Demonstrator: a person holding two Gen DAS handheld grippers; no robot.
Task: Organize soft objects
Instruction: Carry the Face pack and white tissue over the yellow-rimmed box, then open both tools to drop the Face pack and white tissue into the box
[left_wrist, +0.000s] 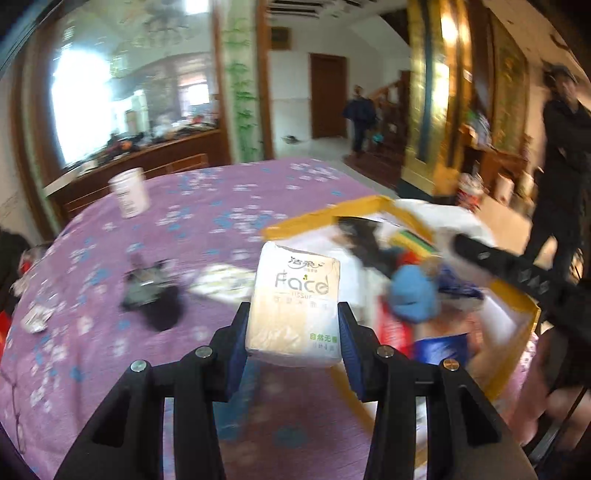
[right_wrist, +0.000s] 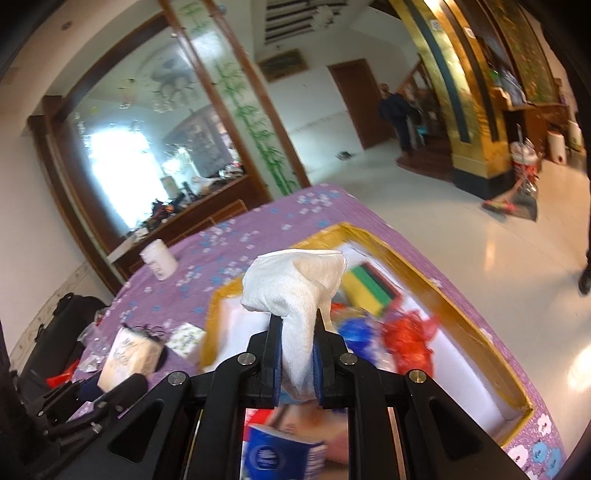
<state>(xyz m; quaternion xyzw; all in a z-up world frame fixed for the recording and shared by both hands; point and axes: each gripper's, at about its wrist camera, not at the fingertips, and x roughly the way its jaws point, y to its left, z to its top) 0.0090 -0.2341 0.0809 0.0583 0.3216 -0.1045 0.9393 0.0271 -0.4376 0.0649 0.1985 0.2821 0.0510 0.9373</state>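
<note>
My left gripper (left_wrist: 293, 325) is shut on a beige "Face" tissue pack (left_wrist: 295, 295), held upright above the purple tablecloth just left of the yellow-rimmed box (left_wrist: 332, 212). My right gripper (right_wrist: 295, 332) is shut on a white folded cloth (right_wrist: 291, 284) and hangs over the same box (right_wrist: 424, 266). Inside the box lie a yellow-green sponge (right_wrist: 365, 284), a red bag (right_wrist: 406, 339) and a blue soft thing (left_wrist: 413, 291). In the right wrist view the tissue pack (right_wrist: 129, 358) and left gripper (right_wrist: 110, 387) show at lower left. The picture is blurred by motion.
A white cup (left_wrist: 129, 192) stands at the table's far left. A black object (left_wrist: 151, 291) and a small patterned packet (right_wrist: 186, 338) lie on the cloth. A blue tissue pack (right_wrist: 280, 454) sits under my right gripper. A person (left_wrist: 565, 155) stands at the right, another (left_wrist: 360, 114) near the door.
</note>
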